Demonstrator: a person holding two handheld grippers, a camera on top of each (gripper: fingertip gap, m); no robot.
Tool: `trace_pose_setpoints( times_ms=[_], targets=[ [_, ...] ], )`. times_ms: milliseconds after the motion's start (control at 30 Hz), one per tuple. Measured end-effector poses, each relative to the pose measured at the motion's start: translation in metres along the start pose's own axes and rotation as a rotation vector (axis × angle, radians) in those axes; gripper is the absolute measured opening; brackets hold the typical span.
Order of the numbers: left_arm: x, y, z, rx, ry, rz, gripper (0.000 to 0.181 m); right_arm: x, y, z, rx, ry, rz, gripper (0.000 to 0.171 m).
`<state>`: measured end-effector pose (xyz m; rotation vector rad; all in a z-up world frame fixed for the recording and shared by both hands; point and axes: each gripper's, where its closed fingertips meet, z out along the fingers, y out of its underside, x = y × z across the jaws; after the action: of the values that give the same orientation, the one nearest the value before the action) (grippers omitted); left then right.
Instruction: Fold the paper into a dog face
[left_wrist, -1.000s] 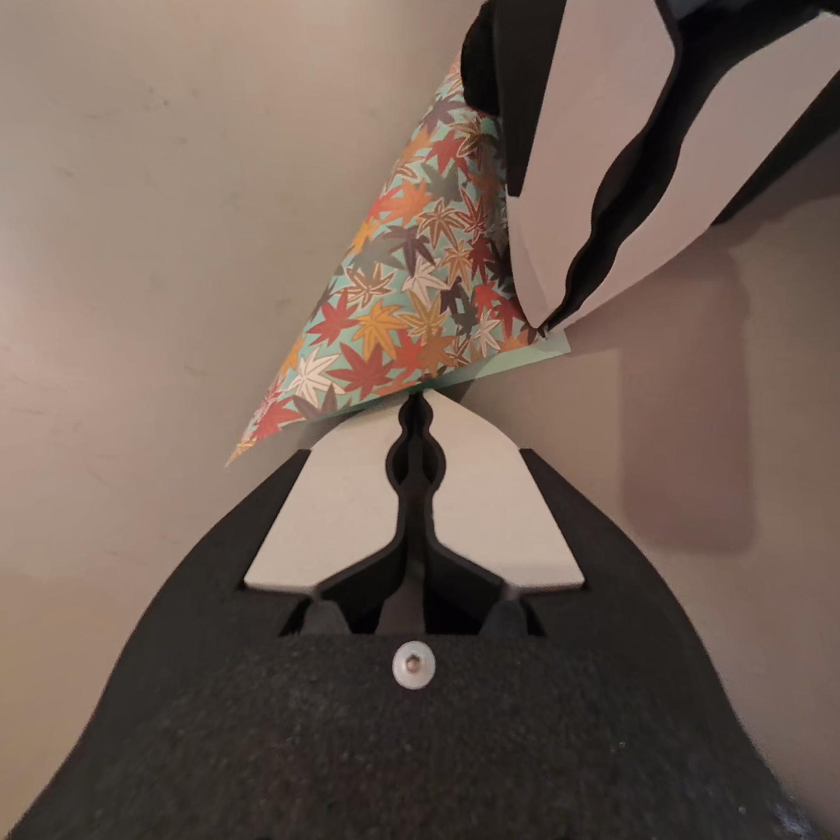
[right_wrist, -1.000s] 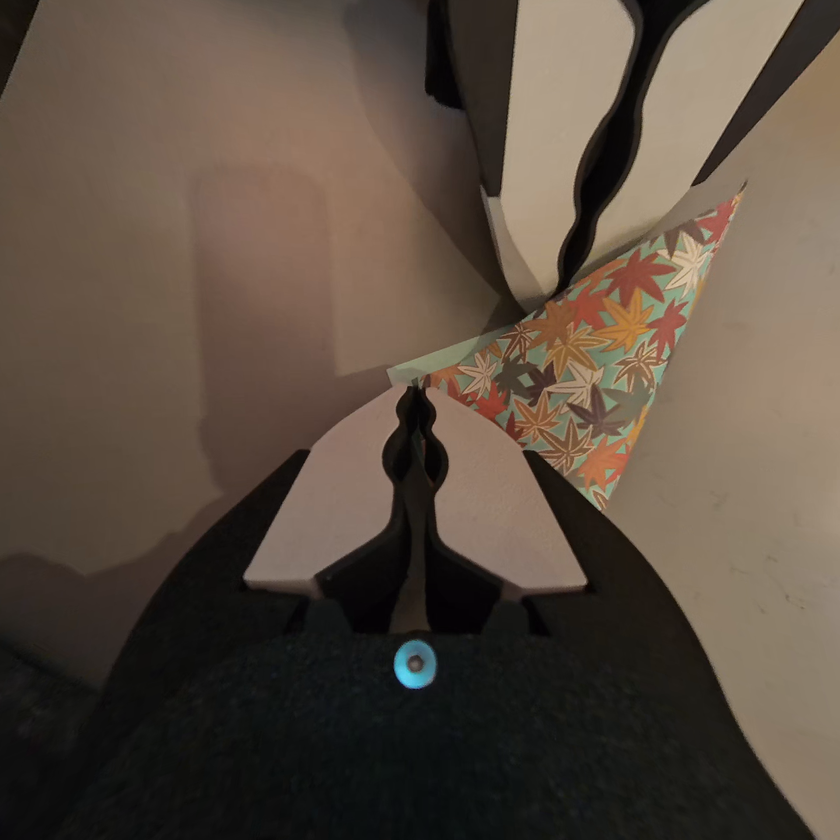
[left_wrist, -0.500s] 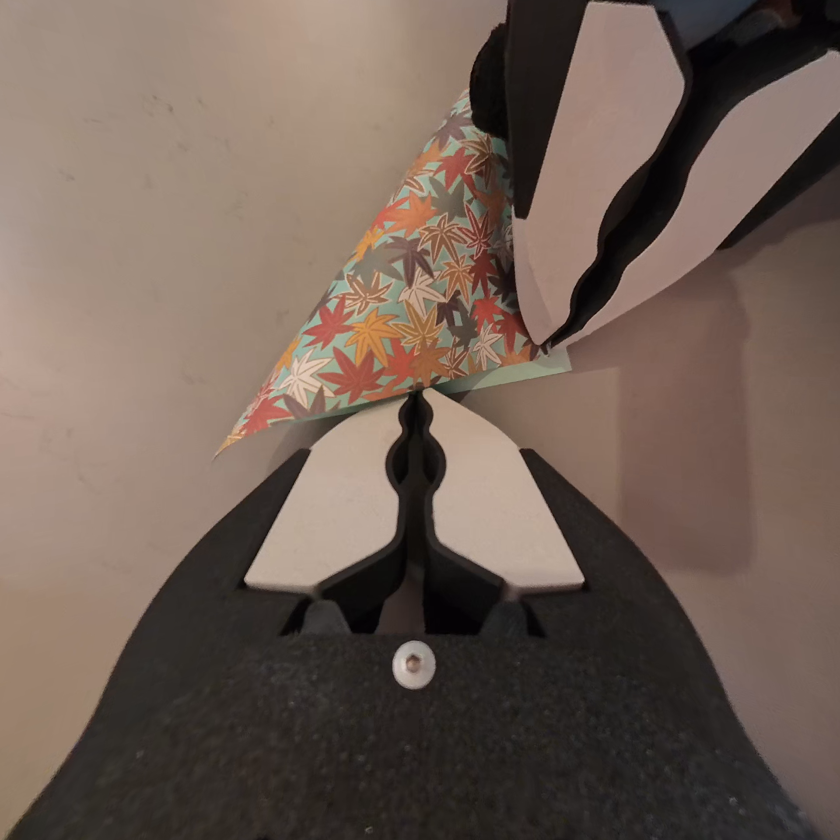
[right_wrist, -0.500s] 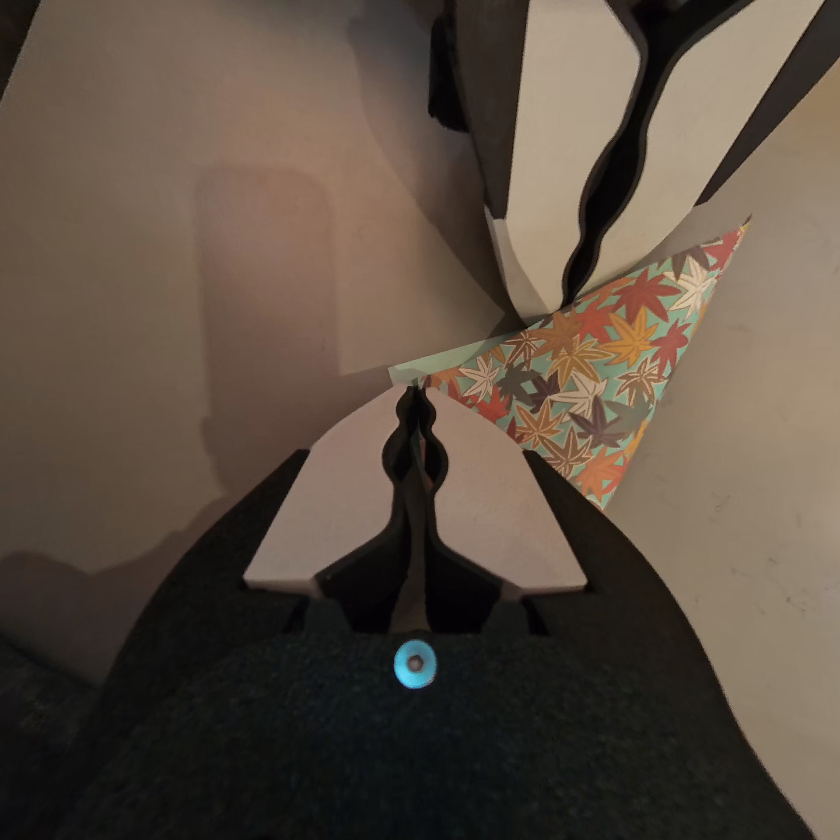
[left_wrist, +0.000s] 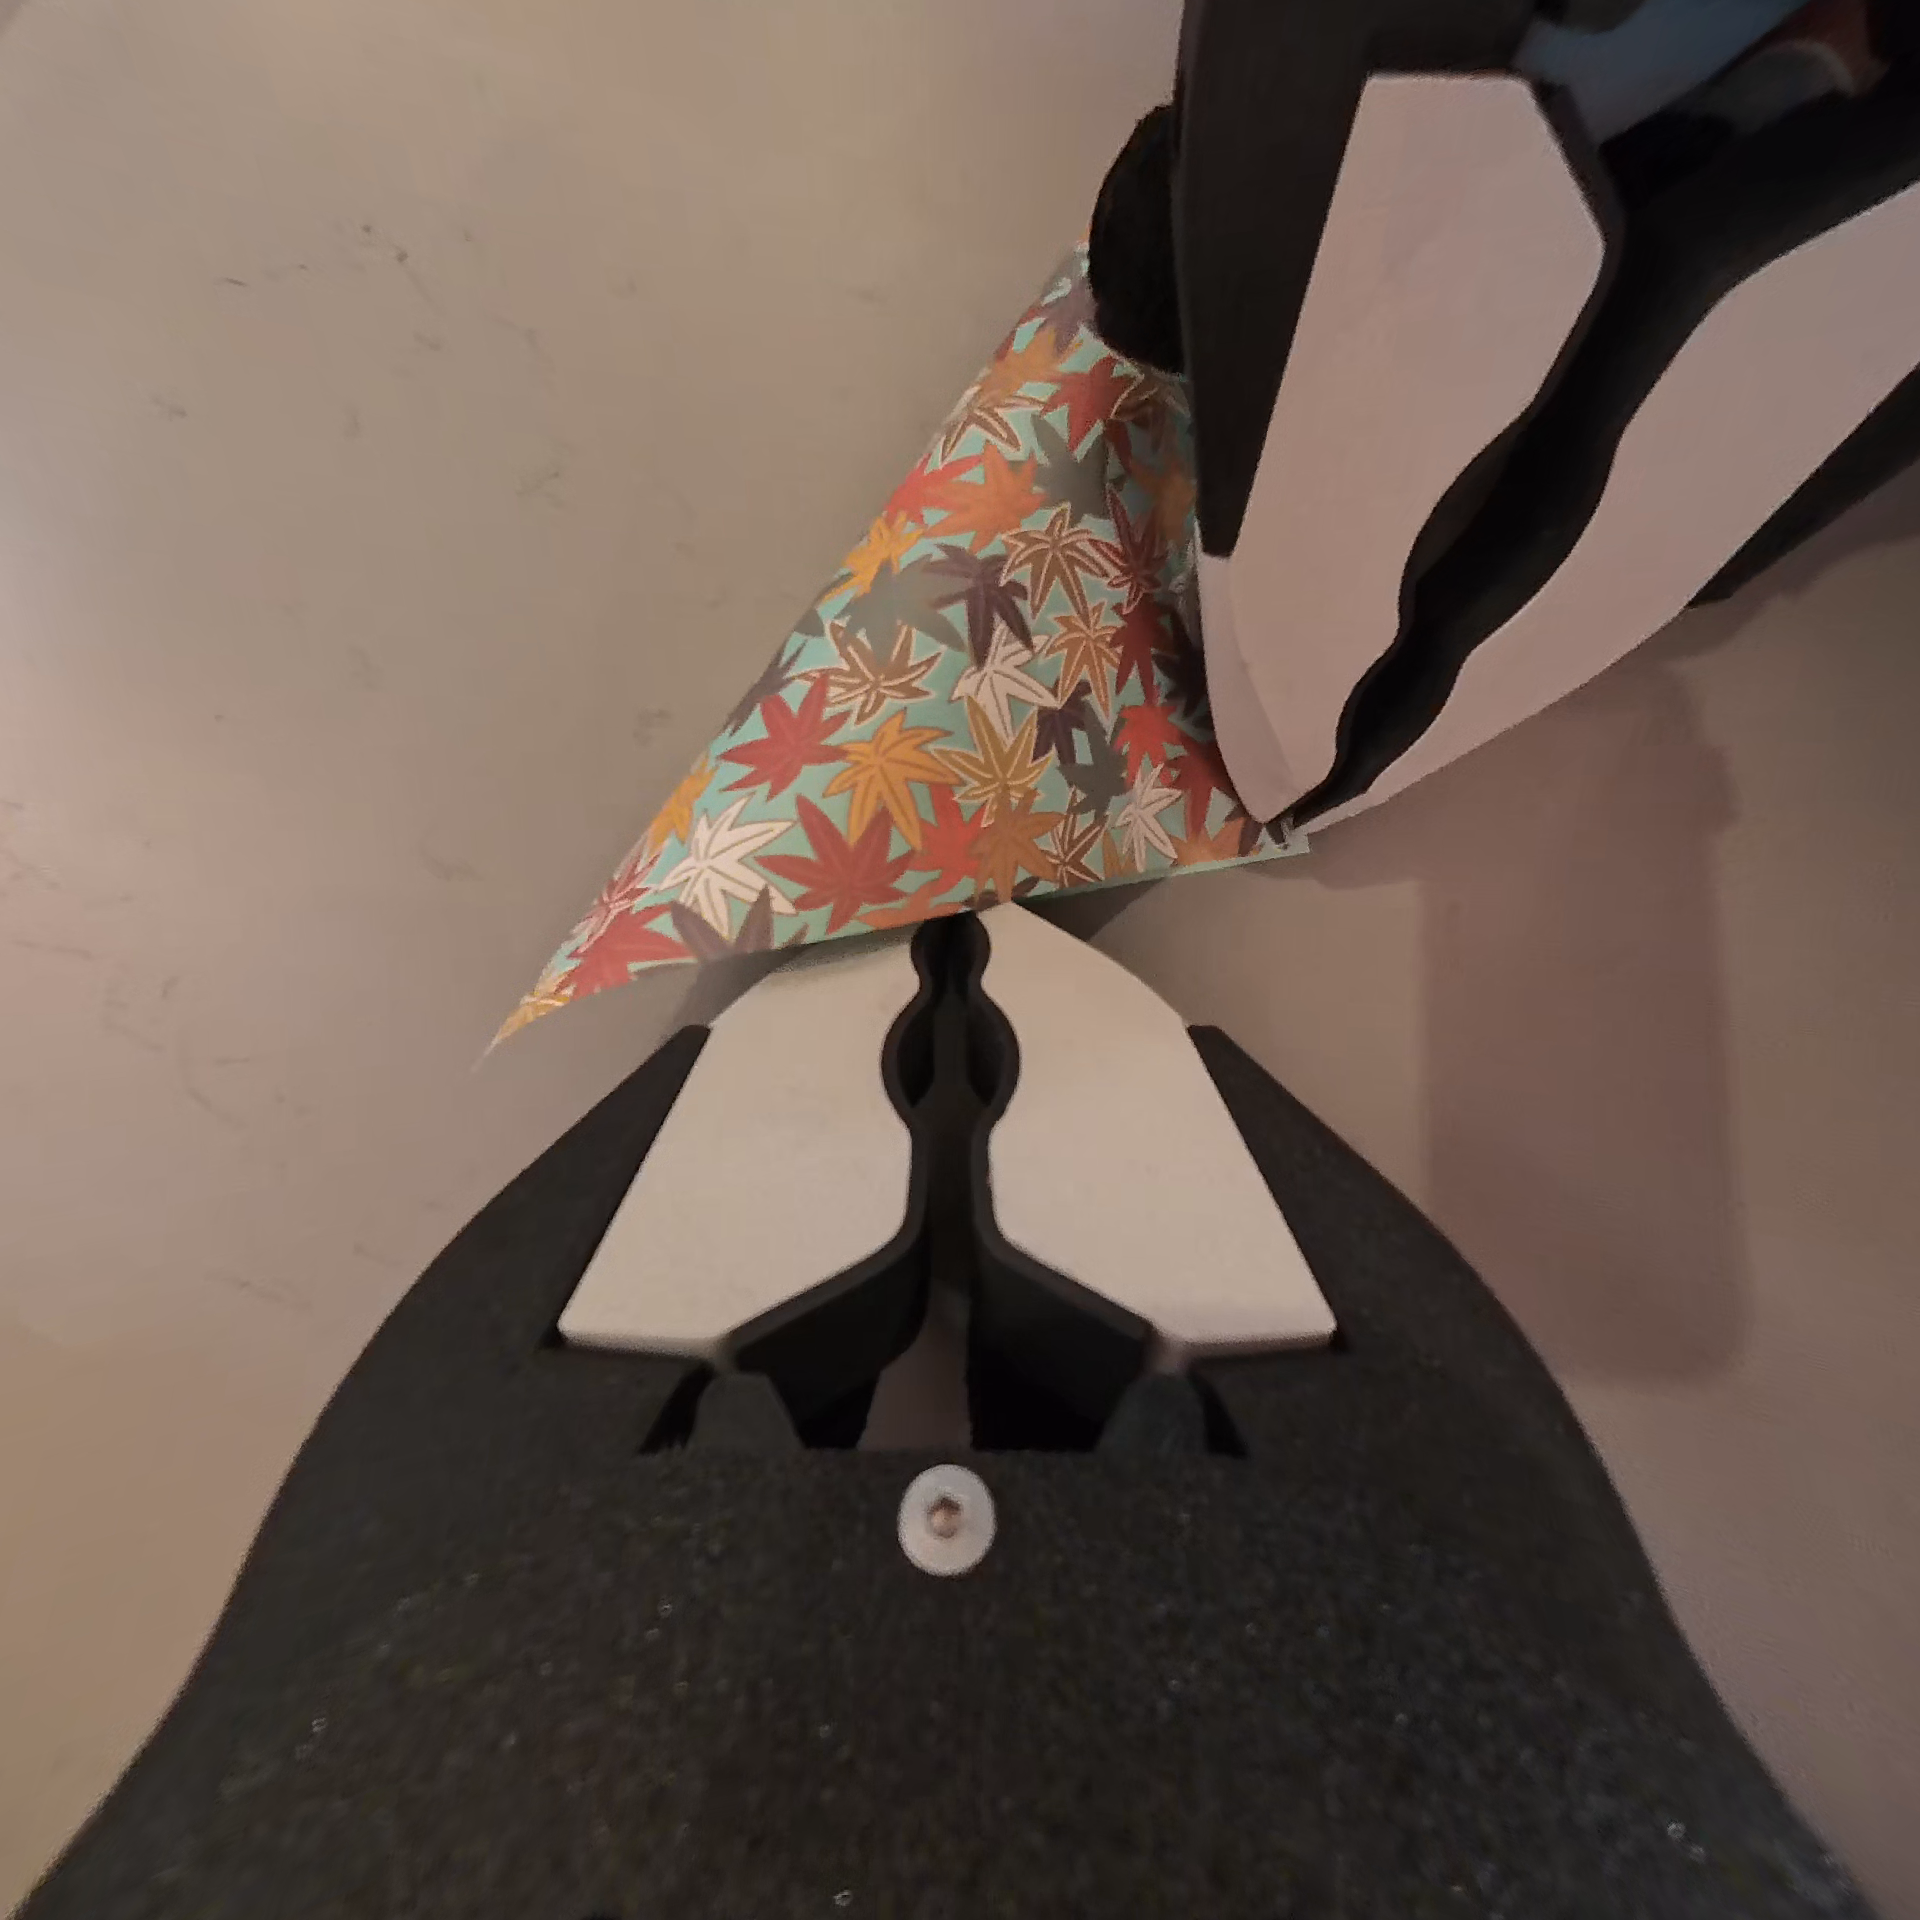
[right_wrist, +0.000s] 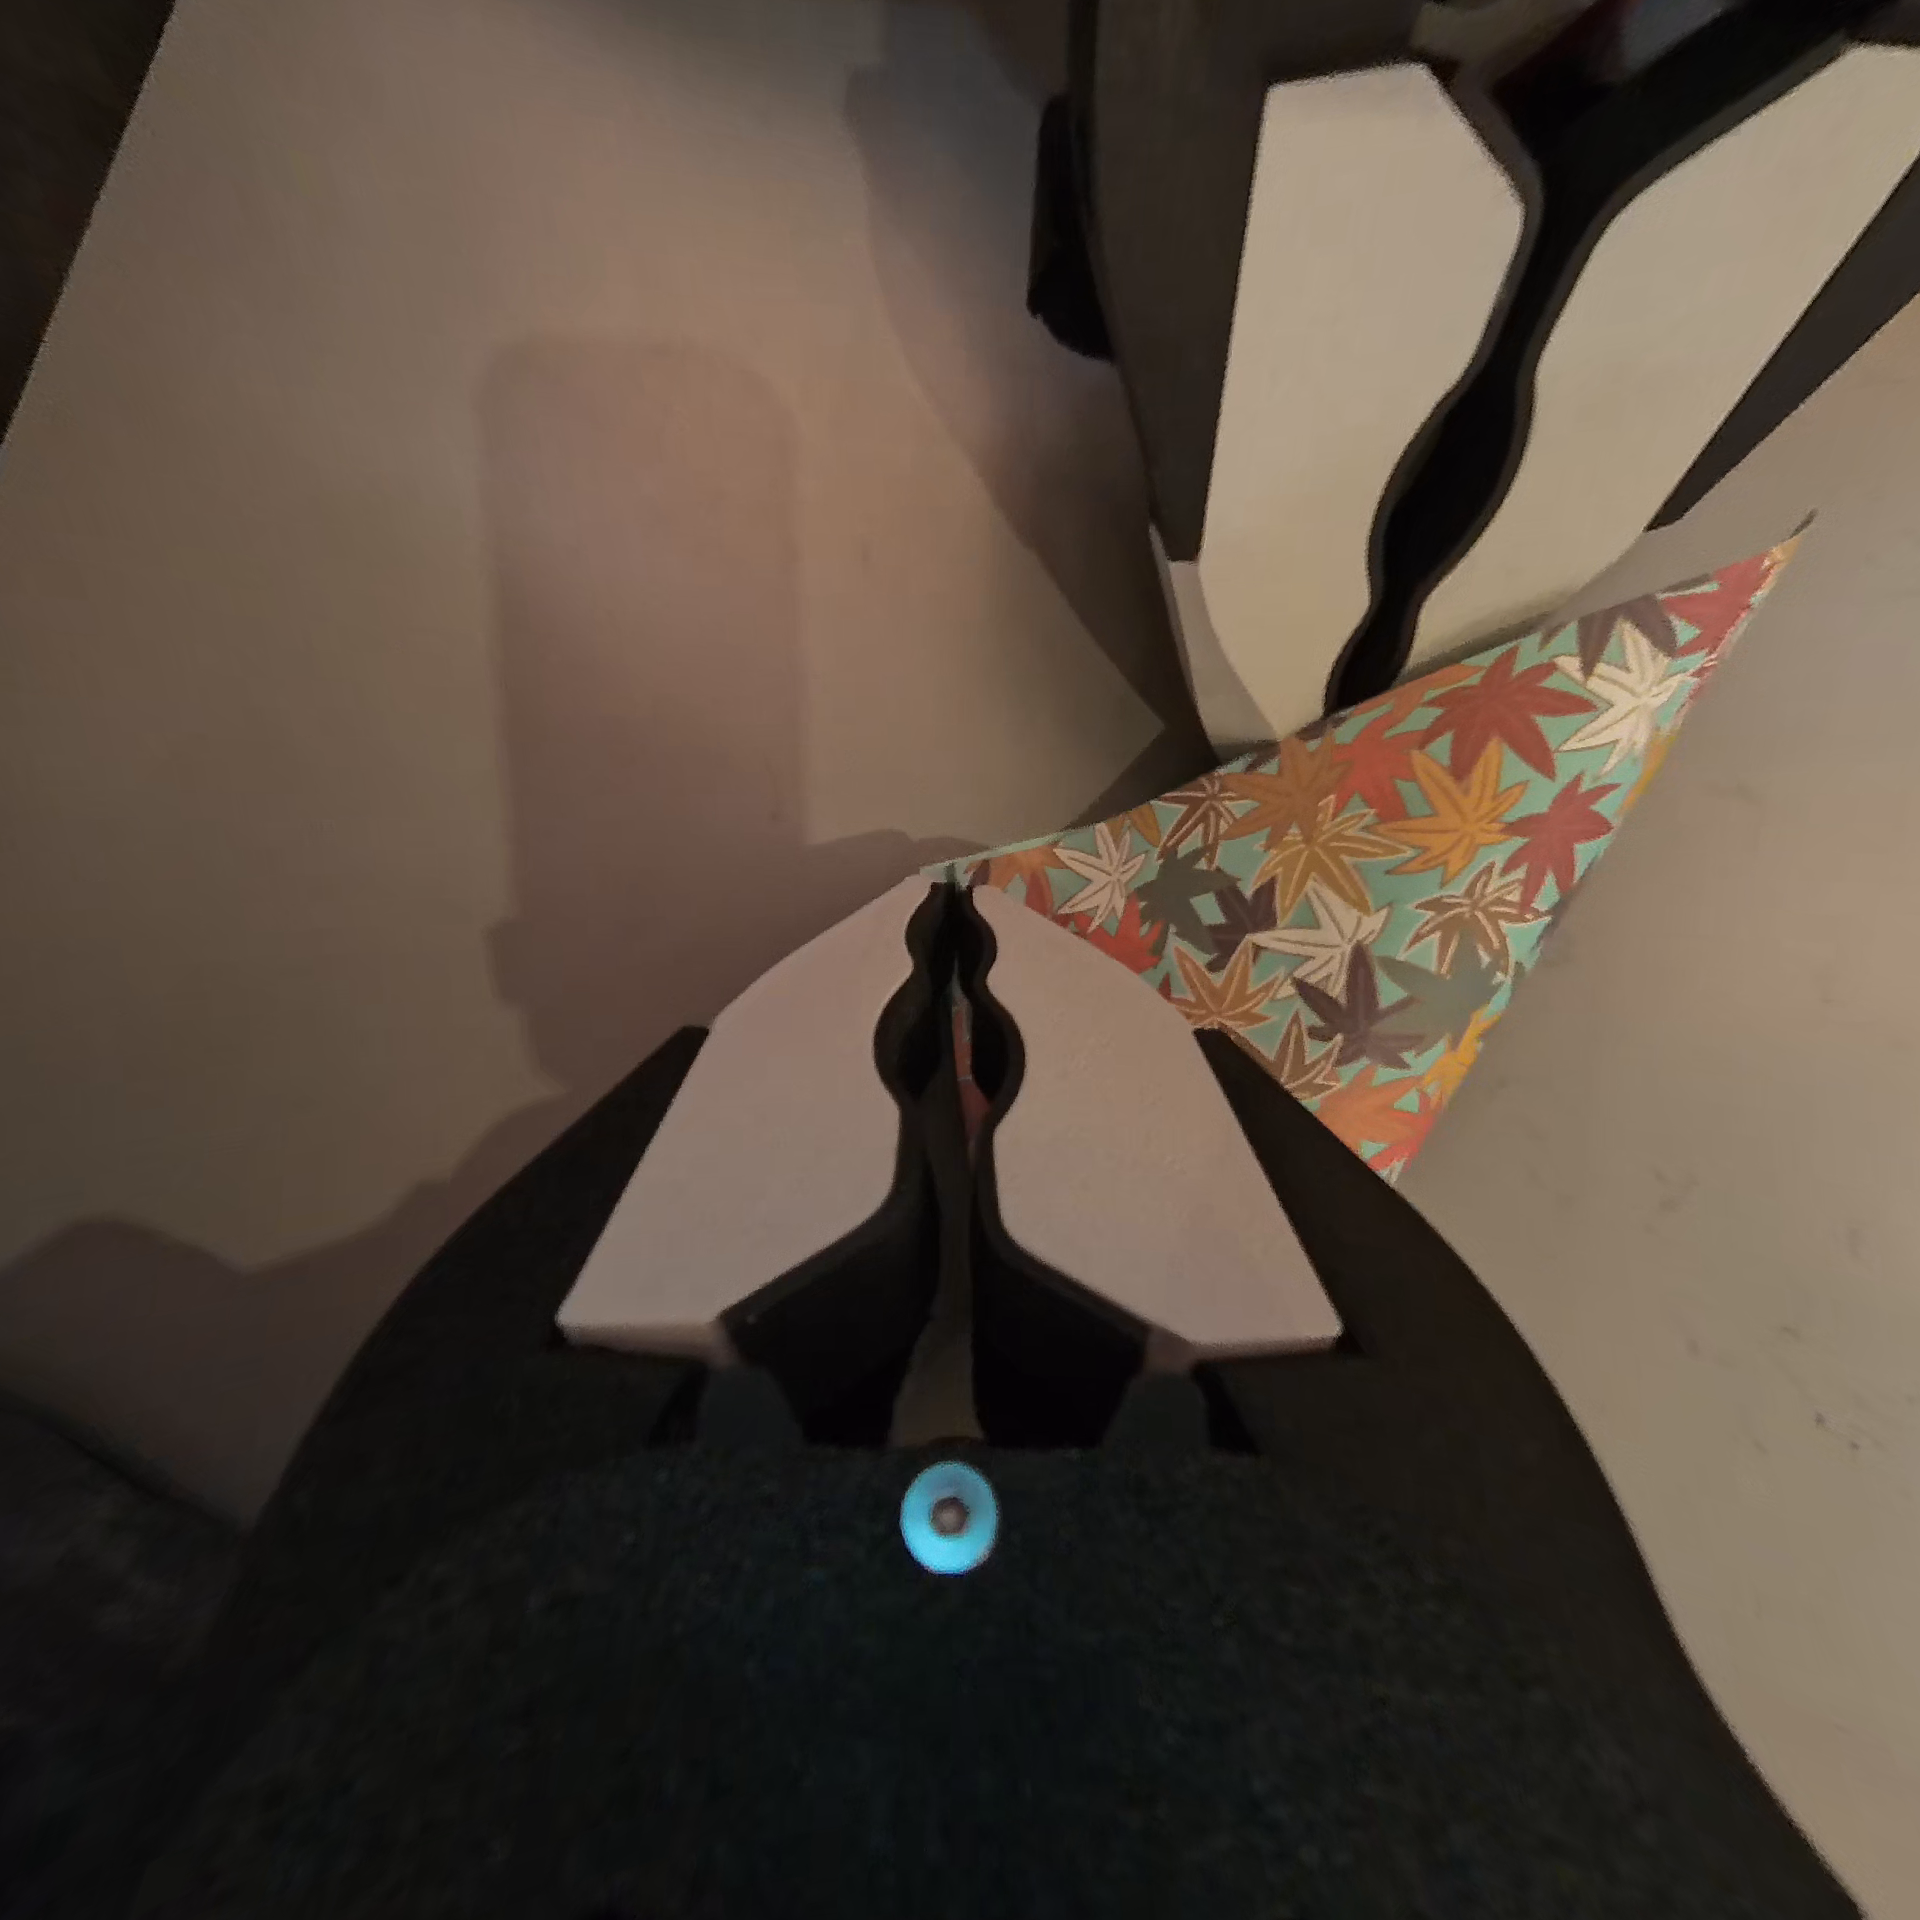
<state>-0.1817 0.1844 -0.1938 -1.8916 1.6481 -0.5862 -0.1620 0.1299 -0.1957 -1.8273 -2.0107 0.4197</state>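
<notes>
The paper (left_wrist: 966, 727), folded to a leaf-print triangle, hangs just above the bench (left_wrist: 312, 520), its lower edge pinched in the closed jaws of the left gripper (left_wrist: 948, 928) and one corner clamped in the closed jaws of the right gripper (right_wrist: 948, 883). If the two pull apart or twist unevenly, the sheet could tear or crease off-line. Both grippers tilt down towards the bench, tips nearly meeting.

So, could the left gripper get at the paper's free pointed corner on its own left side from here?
Probably yes, once it opens. The left gripper is shut at the lower edge of the paper; that corner lies just to its left over bare table. The right gripper pinches the opposite corner, out of the way.
</notes>
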Motion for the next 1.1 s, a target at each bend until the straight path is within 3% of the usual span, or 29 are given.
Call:
trace_pose_setpoints(
  times_ms=[567, 1100],
  targets=[
    [0.0007, 0.0002, 0.0001, 0.001, 0.003, -0.001, 0.000, -0.0029, -0.0005, -0.0007, 0.016, -0.042, 0.057, 0.007],
    [0.0021, 0.0004, 0.0002, -0.001, 0.009, 0.000, 0.000, 0.0014, -0.0004, -0.0010, 0.011, -0.027, 0.069, 0.000]
  ],
)
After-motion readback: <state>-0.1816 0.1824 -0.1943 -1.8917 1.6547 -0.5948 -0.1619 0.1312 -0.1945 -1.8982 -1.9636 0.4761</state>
